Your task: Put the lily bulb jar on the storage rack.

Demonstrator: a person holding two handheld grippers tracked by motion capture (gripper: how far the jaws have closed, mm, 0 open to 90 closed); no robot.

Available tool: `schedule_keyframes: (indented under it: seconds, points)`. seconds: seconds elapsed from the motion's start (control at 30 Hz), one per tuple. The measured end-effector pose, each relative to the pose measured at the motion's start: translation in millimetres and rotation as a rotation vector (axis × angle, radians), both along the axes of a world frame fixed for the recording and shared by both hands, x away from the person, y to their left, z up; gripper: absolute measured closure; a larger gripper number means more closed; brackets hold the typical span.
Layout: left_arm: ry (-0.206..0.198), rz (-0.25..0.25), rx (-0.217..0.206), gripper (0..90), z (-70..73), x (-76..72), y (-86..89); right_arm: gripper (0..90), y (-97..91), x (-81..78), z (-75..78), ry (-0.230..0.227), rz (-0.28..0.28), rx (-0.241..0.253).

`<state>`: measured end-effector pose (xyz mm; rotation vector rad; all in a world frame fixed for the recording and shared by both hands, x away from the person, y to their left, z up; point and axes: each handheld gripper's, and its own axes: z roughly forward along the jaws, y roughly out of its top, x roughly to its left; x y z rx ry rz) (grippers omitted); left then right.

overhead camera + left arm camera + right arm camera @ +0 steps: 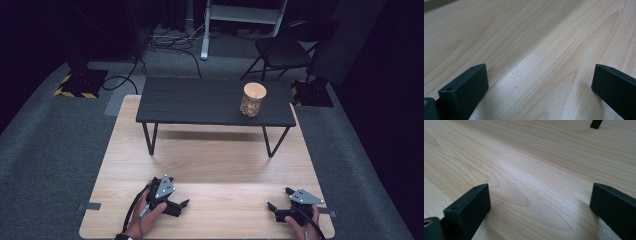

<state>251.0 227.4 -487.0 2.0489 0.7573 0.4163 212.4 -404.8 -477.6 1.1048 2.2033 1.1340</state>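
Pale wood grain runs across the counter (210, 165), which sits on grey carpet in a dark room. Low at its near edge, the left gripper (182, 204) rests in the person's left hand (145, 217), jaws spread wide with only bare wood between them in the left gripper view. Well off to its right, the right gripper (279, 200) lies in the right hand (305, 227) at the same near edge, jaws likewise parted and holding nothing; bare wood shows between them in the right gripper view. Farther out, a small black table (200, 102) stands on the counter on thin legs. On its right end sits a glass jar (252, 100) with a round wooden lid, upright, well apart from both grippers and nearer the right one's side. A folding chair (282, 50) stands behind.
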Motion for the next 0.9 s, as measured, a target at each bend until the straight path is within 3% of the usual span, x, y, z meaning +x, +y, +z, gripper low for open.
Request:
schedule_keyframes:
  seconds: [0.9]
  points:
    - [-0.001,0.0,0.0,0.8,-0.1,-0.2,0.0,0.2,-1.2,0.5,-2.5,-0.007,0.004,0.005]
